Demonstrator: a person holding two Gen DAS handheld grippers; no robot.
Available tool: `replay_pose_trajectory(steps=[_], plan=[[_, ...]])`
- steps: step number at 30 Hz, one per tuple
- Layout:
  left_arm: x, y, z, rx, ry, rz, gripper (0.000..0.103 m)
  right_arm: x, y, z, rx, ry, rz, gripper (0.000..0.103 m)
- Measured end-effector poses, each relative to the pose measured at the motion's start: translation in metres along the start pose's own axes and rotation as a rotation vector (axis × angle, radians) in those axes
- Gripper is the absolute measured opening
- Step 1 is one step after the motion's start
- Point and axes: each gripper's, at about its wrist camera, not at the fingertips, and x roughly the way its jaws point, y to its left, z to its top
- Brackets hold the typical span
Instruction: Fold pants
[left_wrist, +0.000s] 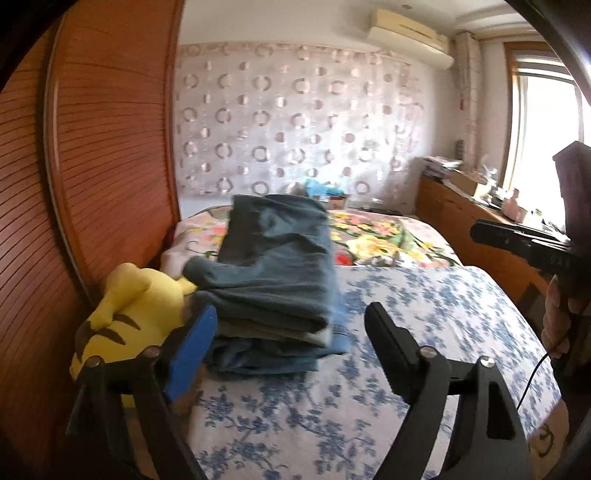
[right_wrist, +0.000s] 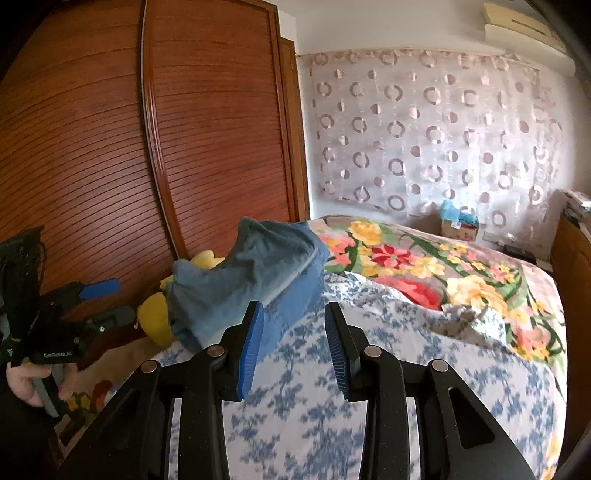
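The blue pants (left_wrist: 273, 273) lie folded in a thick stack on the bed's blue-flowered sheet (left_wrist: 424, 317), at its left side; they also show in the right wrist view (right_wrist: 251, 280). My left gripper (left_wrist: 291, 325) is open and empty, just in front of the stack, apart from it. My right gripper (right_wrist: 293, 328) is open and empty, held over the sheet a little short of the pants. The left gripper shows at the left of the right wrist view (right_wrist: 99, 301); the right one appears at the right edge of the left wrist view (left_wrist: 524, 243).
A yellow plush toy (left_wrist: 129, 314) lies against the pants' left side, next to the wooden wardrobe doors (left_wrist: 110, 166). A colourful flowered quilt (right_wrist: 443, 266) covers the far bed. A wooden dresser (left_wrist: 461, 210) stands on the right under the window.
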Motion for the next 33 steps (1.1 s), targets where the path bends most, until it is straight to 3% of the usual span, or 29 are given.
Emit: replay_pose_trajectory(steps=[18, 26, 33], plan=[[-0.039, -0.078, -0.025, 0.105, -0.006, -0.066, 0.089, -0.084, 0.027, -0.047, 0.064, -0.029, -0.098, 0.036], [-0.051, -0.107, -0.036, 0.089, 0.008, -0.127, 0.089, -0.117, 0.042, -0.064, 0.083, -0.041, -0.161, 0.051], [-0.064, -0.130, -0.040, 0.104, 0.010, -0.151, 0.089, -0.143, 0.055, -0.080, 0.114, -0.054, -0.191, 0.057]])
